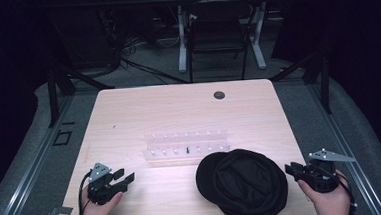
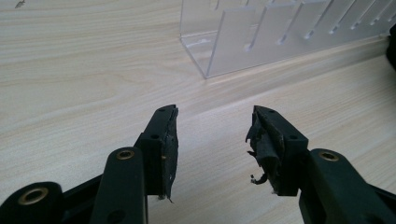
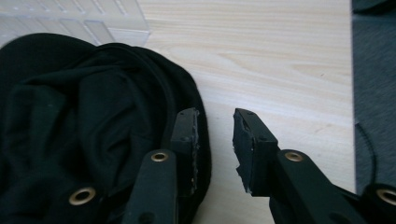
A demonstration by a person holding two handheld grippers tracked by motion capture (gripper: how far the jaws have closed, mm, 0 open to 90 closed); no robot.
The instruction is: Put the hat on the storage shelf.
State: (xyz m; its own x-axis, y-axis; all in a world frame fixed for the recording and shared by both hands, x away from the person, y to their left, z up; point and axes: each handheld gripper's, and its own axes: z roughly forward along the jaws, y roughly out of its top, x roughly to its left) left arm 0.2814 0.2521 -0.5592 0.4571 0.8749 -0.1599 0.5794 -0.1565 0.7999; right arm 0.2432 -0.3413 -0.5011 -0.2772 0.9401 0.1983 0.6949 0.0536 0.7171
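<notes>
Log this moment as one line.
left gripper: open, empty | right gripper: open, beside black cap | clear rack: untouched | table

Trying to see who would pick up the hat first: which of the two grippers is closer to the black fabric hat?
The right gripper: it sits just beside the black fabric hat, while the left gripper is well apart across bare table.
</notes>
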